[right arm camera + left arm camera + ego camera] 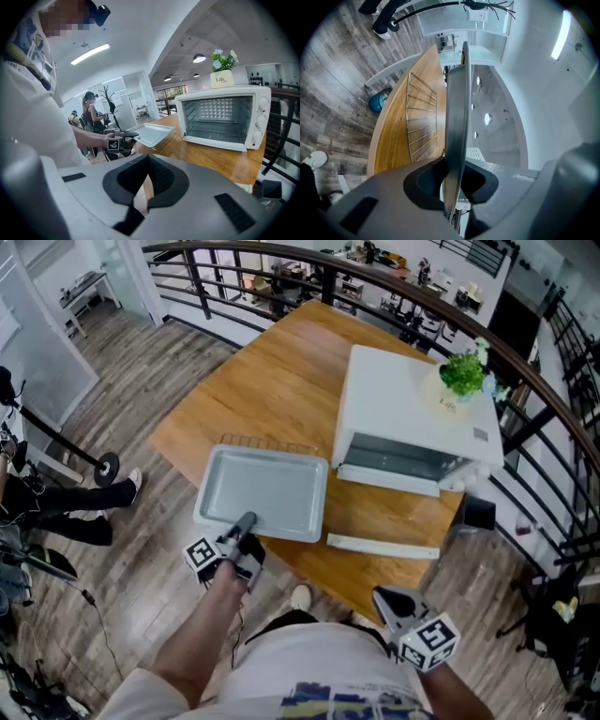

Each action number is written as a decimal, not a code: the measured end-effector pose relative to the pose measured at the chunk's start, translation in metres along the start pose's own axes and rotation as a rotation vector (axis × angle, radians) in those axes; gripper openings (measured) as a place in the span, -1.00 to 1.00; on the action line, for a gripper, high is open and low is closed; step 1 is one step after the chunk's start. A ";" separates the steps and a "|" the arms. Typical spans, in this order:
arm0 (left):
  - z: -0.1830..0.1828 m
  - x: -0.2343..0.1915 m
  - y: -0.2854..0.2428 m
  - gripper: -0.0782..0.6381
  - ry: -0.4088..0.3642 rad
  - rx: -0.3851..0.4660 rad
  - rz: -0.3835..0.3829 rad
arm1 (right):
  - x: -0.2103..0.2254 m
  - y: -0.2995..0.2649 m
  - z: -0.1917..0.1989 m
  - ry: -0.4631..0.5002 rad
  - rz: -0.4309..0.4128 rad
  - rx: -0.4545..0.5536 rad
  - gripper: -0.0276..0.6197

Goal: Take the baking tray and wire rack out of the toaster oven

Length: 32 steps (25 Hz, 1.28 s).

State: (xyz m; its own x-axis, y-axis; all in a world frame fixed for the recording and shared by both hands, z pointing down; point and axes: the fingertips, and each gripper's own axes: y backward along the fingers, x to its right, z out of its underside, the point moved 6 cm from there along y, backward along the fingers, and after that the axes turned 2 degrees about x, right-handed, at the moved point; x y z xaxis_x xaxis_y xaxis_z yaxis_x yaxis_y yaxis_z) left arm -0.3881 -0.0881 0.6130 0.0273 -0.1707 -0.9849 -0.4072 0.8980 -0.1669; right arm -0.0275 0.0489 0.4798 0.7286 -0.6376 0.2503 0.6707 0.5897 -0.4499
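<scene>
A grey baking tray (267, 491) hovers over the near left part of the wooden table (272, 381). My left gripper (246, 526) is shut on the middle of its near rim. In the left gripper view the tray (457, 117) runs edge-on between the jaws of my left gripper (452, 187). The wire rack (272, 442) lies on the table under the tray, with only its far edge showing; the left gripper view shows the rack (422, 122) beside the tray. The white toaster oven (412, 418) stands to the right, its door (382, 546) folded down and its inside bare. My right gripper (389, 601) hangs shut and empty off the table's near edge.
A small potted plant (464, 371) sits on the oven's top. A black object (478, 514) lies at the table's right corner. A dark railing (309, 259) curves behind the table. A seated person's legs (75, 498) are on the floor at the left.
</scene>
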 end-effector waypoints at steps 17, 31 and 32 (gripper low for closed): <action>-0.032 -0.041 -0.049 -0.60 0.003 0.001 -0.062 | 0.001 0.010 0.003 -0.025 0.099 -0.007 -0.91; -0.044 -0.048 -0.077 -0.59 0.009 0.002 -0.100 | 0.001 0.011 0.006 -0.041 0.117 -0.009 -0.91; -0.044 -0.048 -0.078 -0.59 0.012 0.004 -0.105 | 0.001 0.010 0.006 -0.044 0.116 -0.010 -0.91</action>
State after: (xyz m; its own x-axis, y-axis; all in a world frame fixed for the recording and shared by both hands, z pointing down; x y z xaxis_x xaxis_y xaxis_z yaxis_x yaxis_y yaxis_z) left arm -0.3979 -0.1673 0.6754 0.0587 -0.2687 -0.9614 -0.3991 0.8764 -0.2693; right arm -0.0193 0.0570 0.4807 0.8065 -0.5433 0.2333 0.5806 0.6533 -0.4860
